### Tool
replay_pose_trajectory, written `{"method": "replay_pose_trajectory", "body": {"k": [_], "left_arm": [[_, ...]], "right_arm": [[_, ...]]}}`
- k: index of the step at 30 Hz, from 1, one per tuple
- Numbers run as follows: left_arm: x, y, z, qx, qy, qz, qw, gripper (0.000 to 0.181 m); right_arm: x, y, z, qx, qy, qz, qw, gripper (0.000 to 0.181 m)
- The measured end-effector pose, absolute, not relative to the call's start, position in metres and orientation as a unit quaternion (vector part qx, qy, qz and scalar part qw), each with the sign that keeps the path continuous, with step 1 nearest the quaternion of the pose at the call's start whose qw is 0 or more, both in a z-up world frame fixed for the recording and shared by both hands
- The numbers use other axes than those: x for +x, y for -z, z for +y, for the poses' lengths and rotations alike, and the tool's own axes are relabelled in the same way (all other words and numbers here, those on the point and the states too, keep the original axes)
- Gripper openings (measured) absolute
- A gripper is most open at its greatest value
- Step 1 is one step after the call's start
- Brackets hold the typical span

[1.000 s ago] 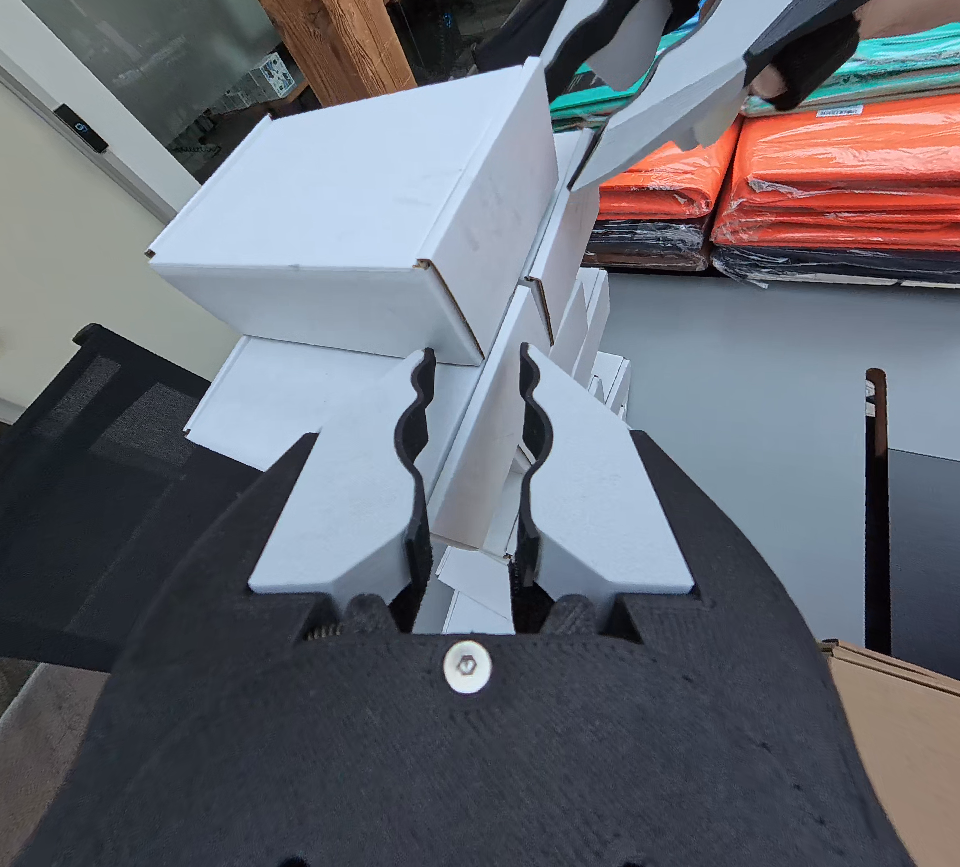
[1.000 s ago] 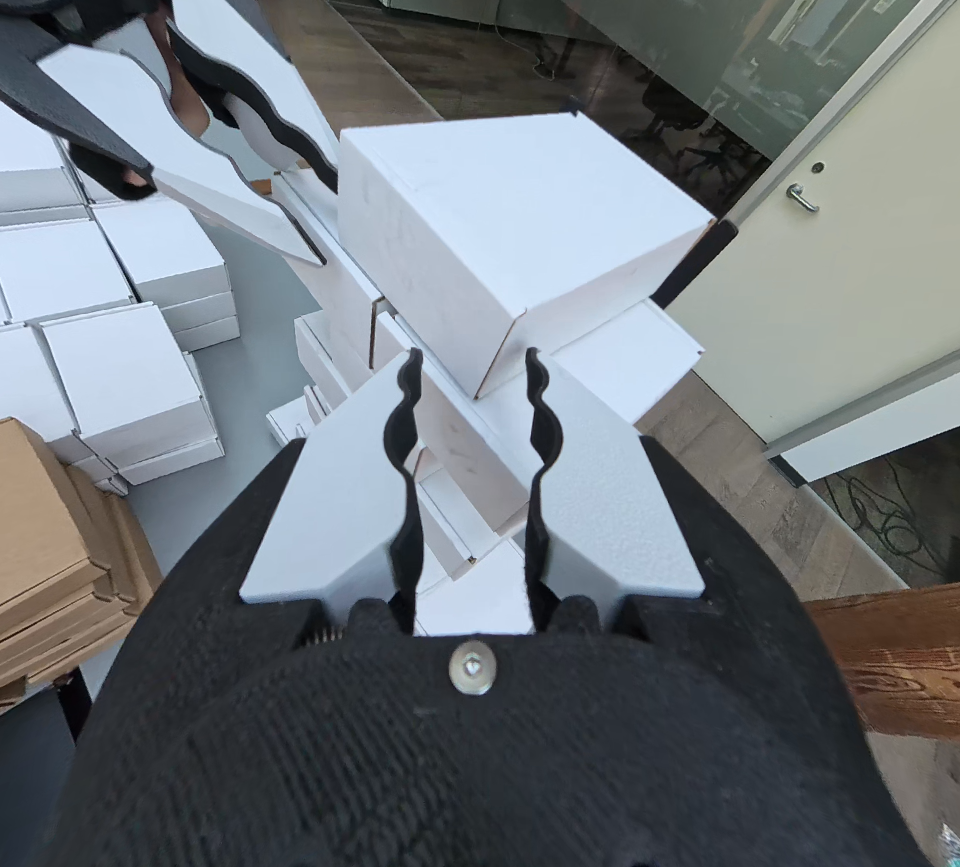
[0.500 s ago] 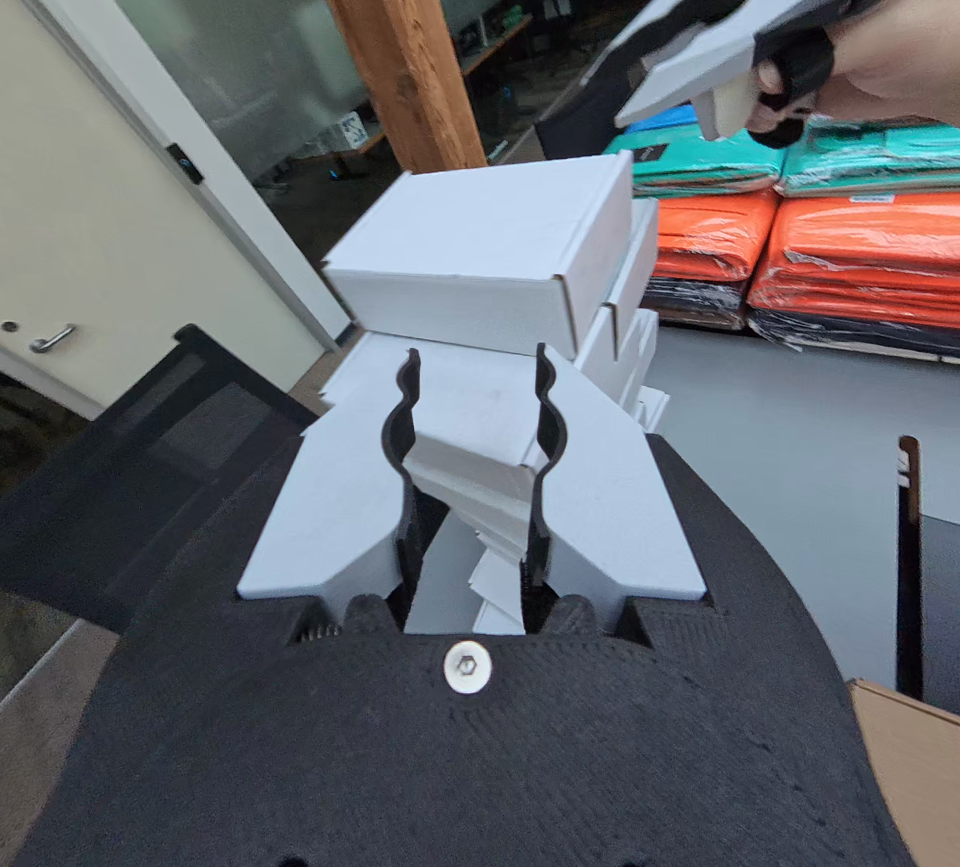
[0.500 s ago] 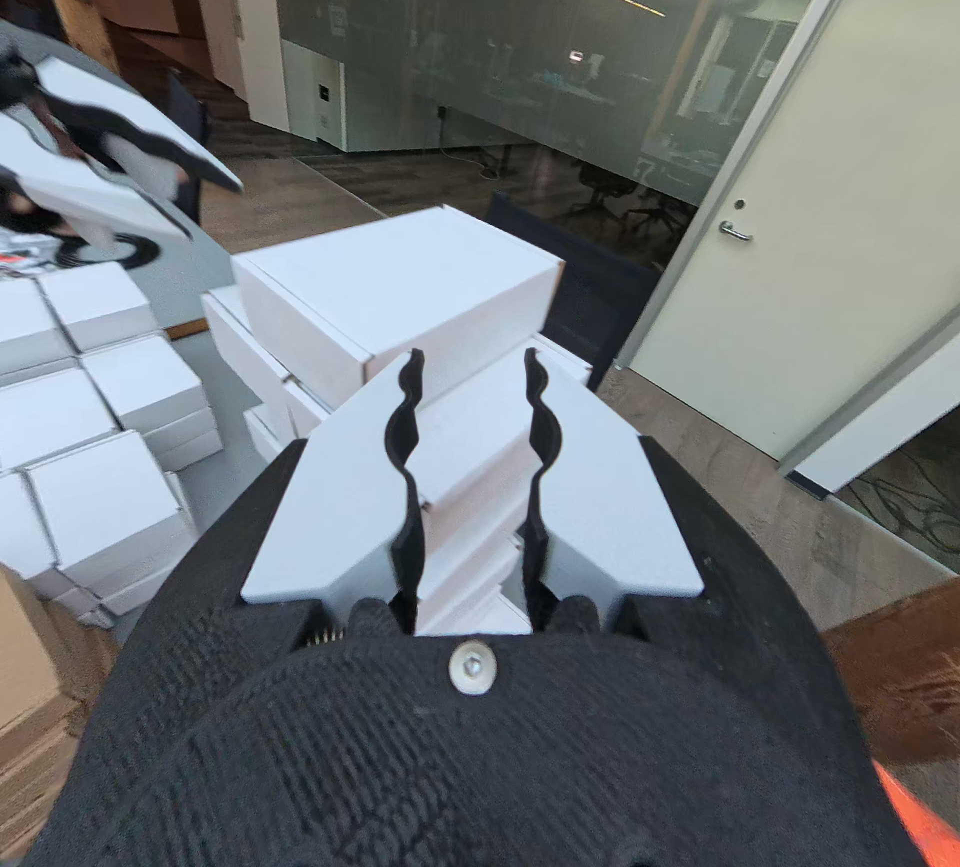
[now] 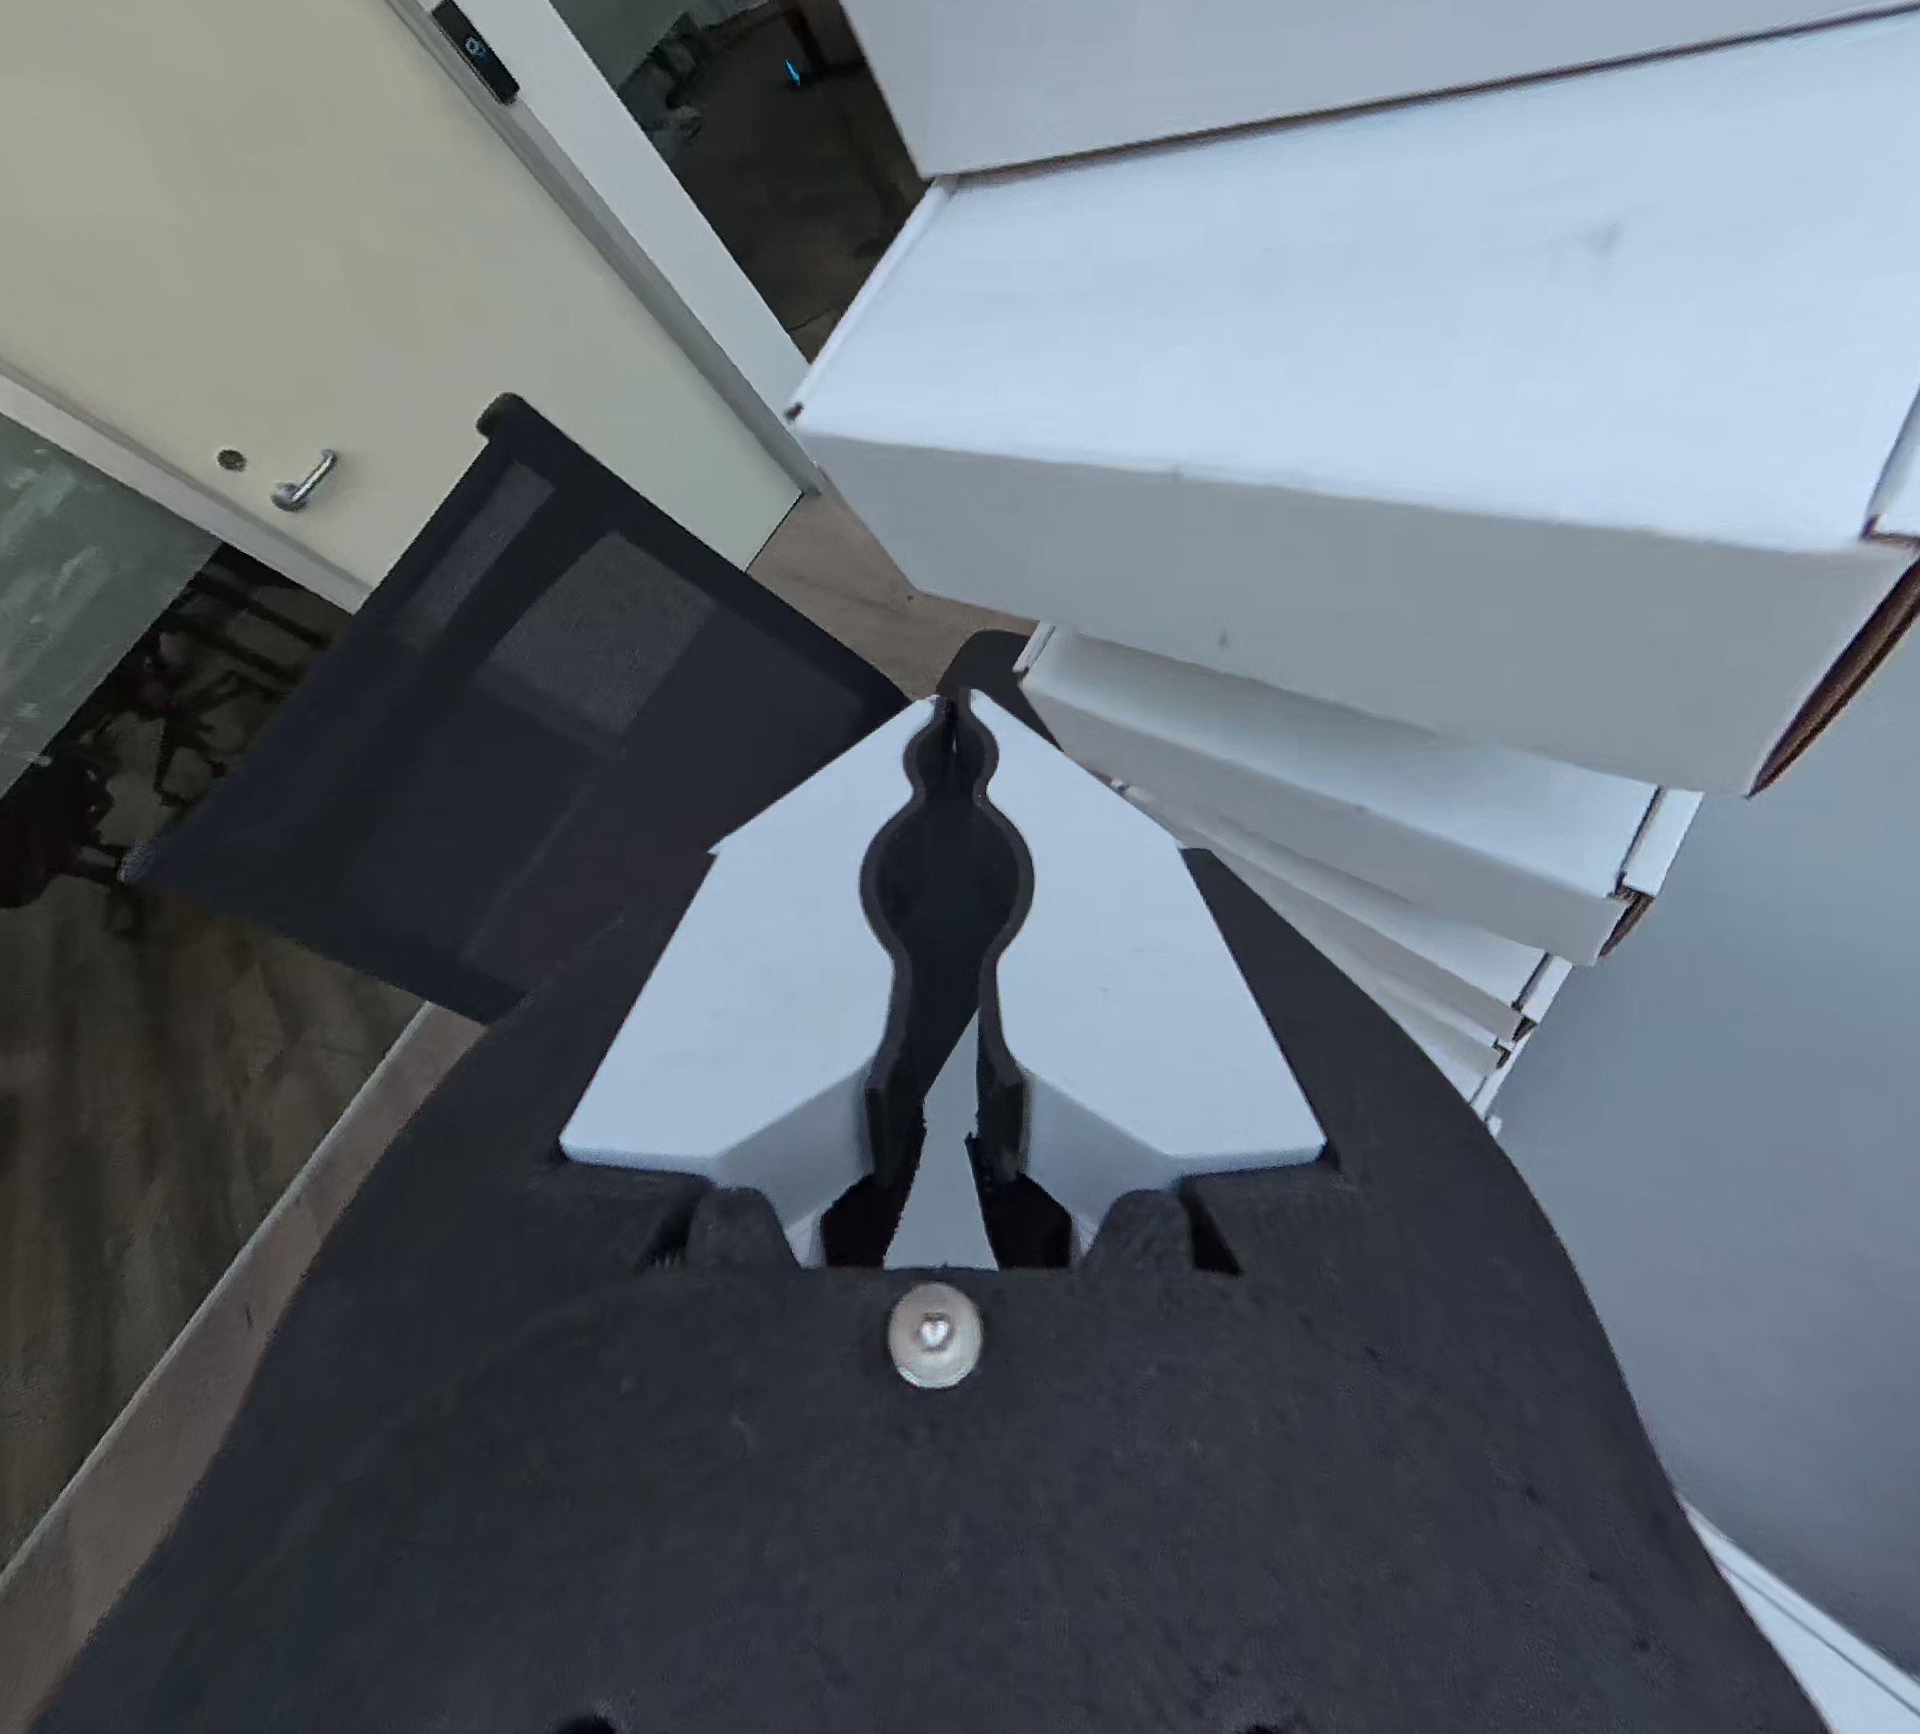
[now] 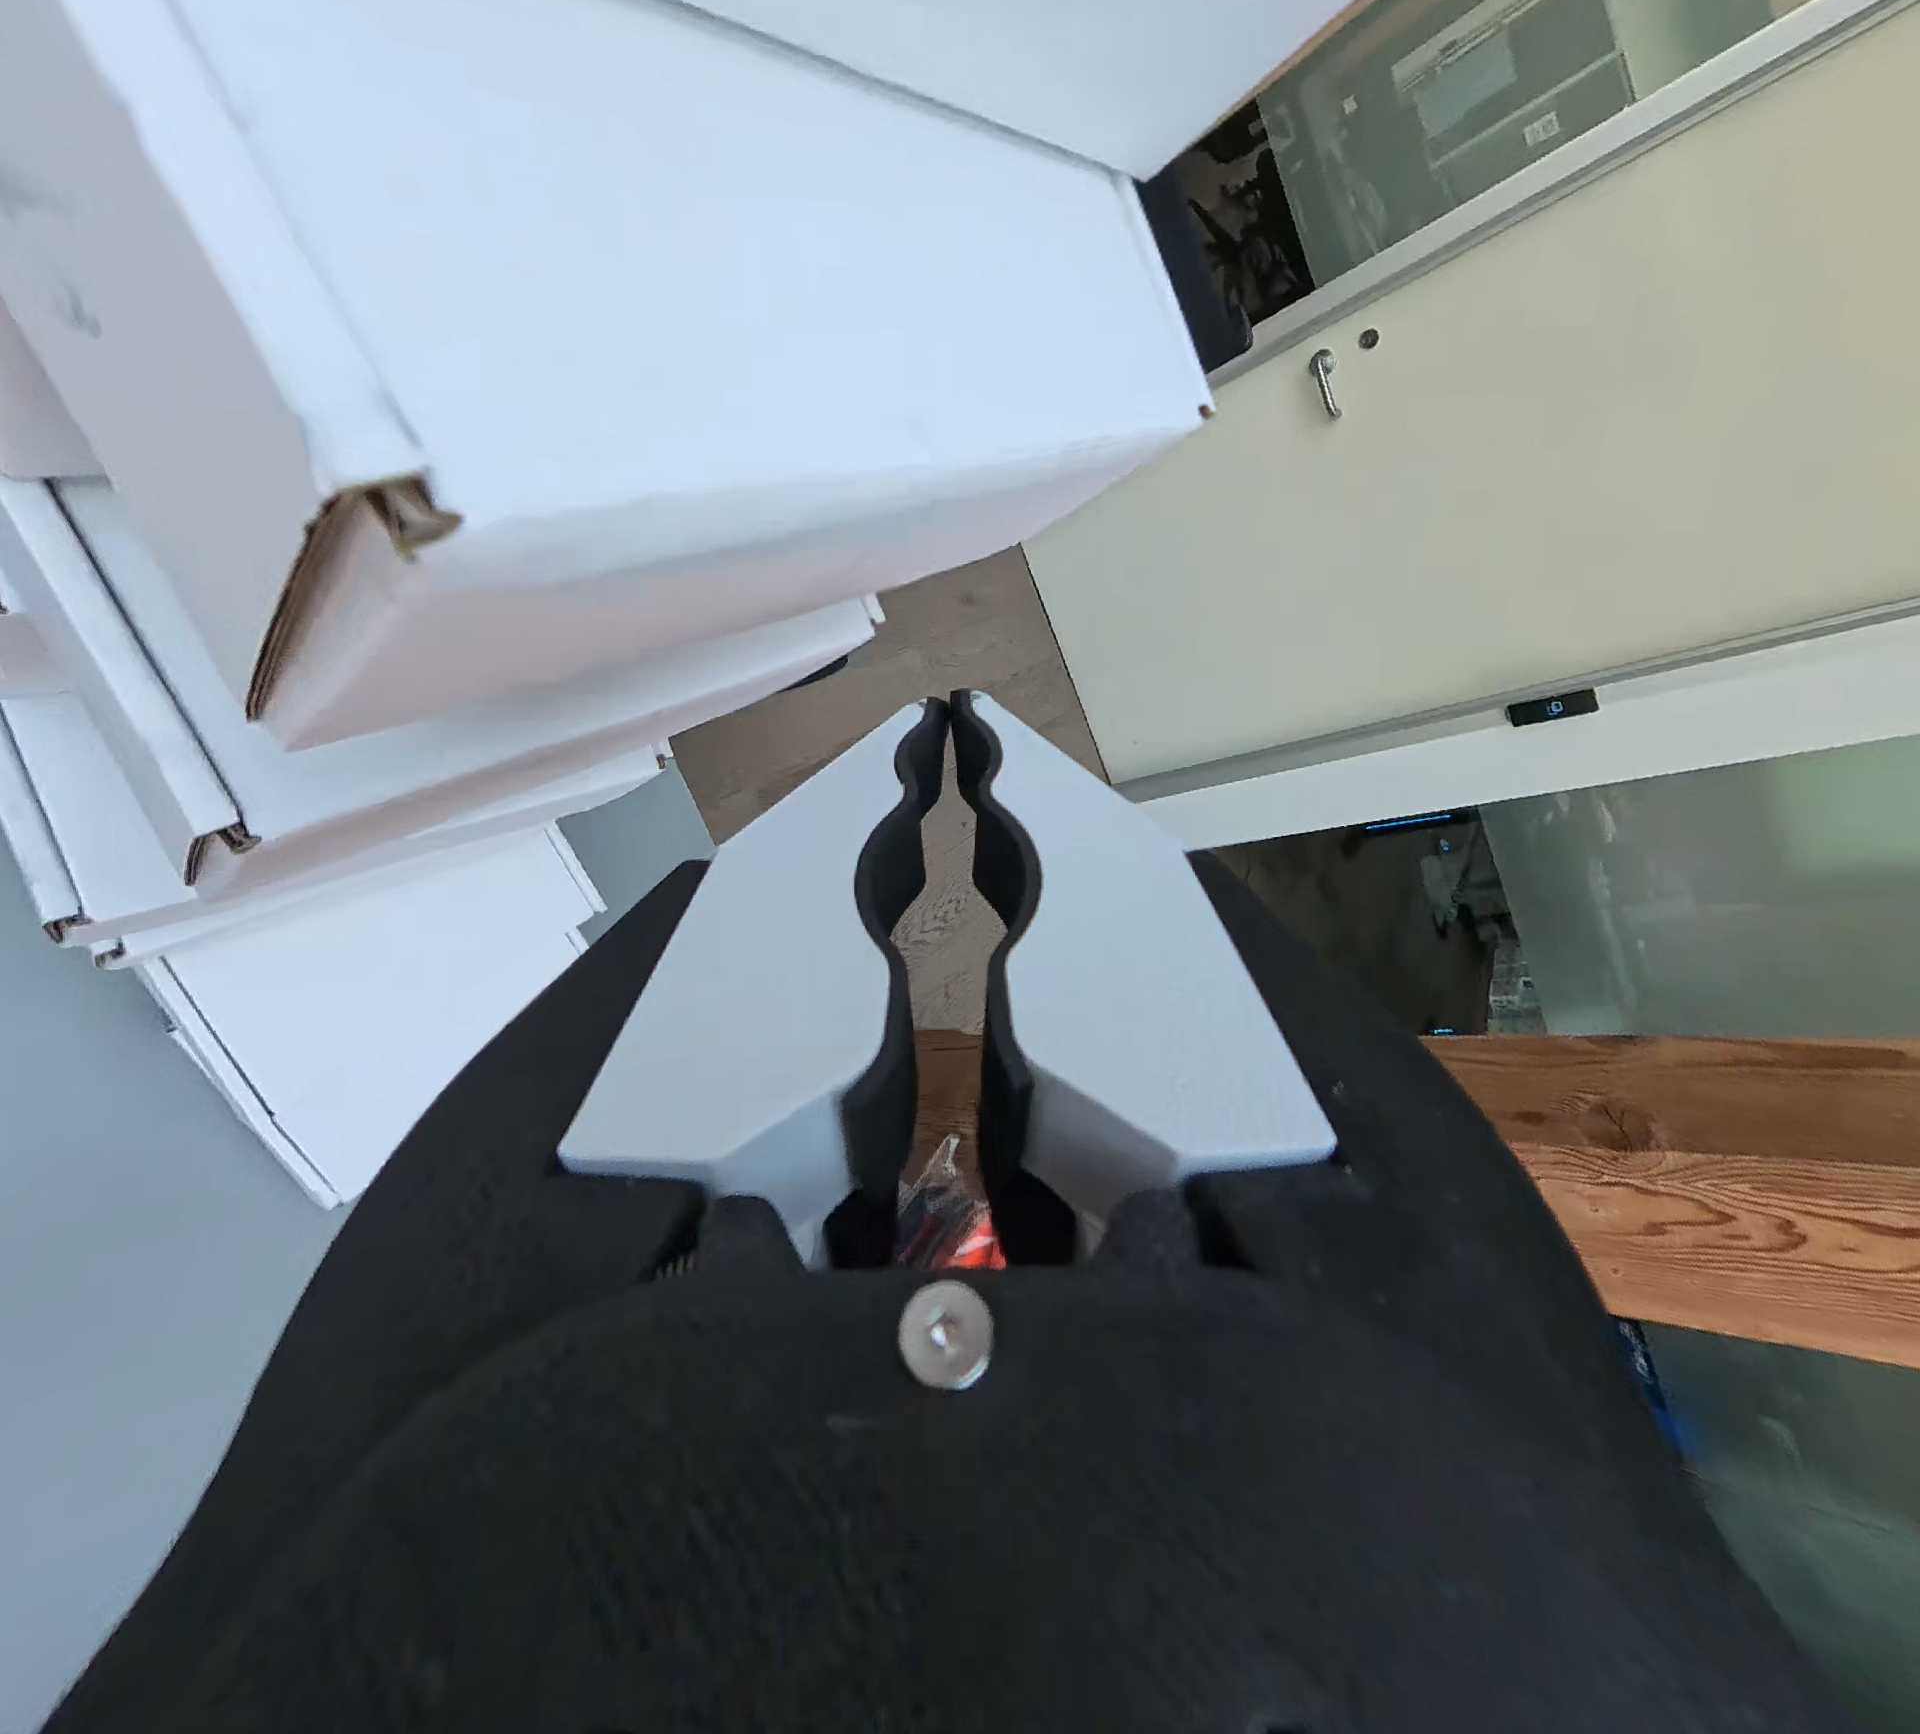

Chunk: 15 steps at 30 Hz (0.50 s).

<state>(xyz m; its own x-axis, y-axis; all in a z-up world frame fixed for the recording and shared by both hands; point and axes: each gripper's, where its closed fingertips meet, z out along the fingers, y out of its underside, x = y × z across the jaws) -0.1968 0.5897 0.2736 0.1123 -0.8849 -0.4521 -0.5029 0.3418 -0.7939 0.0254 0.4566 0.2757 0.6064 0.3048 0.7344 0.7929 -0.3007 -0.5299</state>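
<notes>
A leaning stack of white cardboard boxes (image 5: 1351,396) fills the upper right of the left wrist view. My left gripper (image 5: 951,713) is shut and empty, with its tips just left of and below the stack's lower boxes. The same stack (image 6: 623,282) fills the upper left of the right wrist view. My right gripper (image 6: 951,705) is shut and empty, with its tips just right of and below the lower boxes. I cannot tell whether either gripper touches a box. Neither view shows the other gripper.
A black mesh chair back (image 5: 520,697) stands left of the stack. A cream door (image 5: 208,230) with a lever handle and glass walls lie behind. A wooden post (image 6: 1683,1175) and the grey table top (image 6: 94,1165) show in the right wrist view. Left tips to right tips: about 25 cm.
Both grippers have closed from open. Both have moved in close beside the stack, one on each side. The stack now looms large in both views.
</notes>
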Motion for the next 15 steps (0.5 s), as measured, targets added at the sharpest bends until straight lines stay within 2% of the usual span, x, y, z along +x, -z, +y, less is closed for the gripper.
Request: {"method": "replay_pose_trajectory", "body": {"k": [4,7,15], "left_arm": [[-0.177,-0.286,0.576,-0.528,0.225,0.637,0.514,0.0],[-0.171,-0.292,0.58,-0.53,0.205,0.633,0.525,0.0],[-0.172,-0.289,0.581,-0.541,0.199,0.629,0.521,0.0]], "right_arm": [[0.002,-0.28,0.466,-0.749,0.254,-0.377,0.483,0.0],[0.0,-0.282,0.466,-0.745,0.3,-0.38,0.459,0.0],[-0.003,-0.283,0.459,-0.748,0.303,-0.373,0.458,0.0]]}}
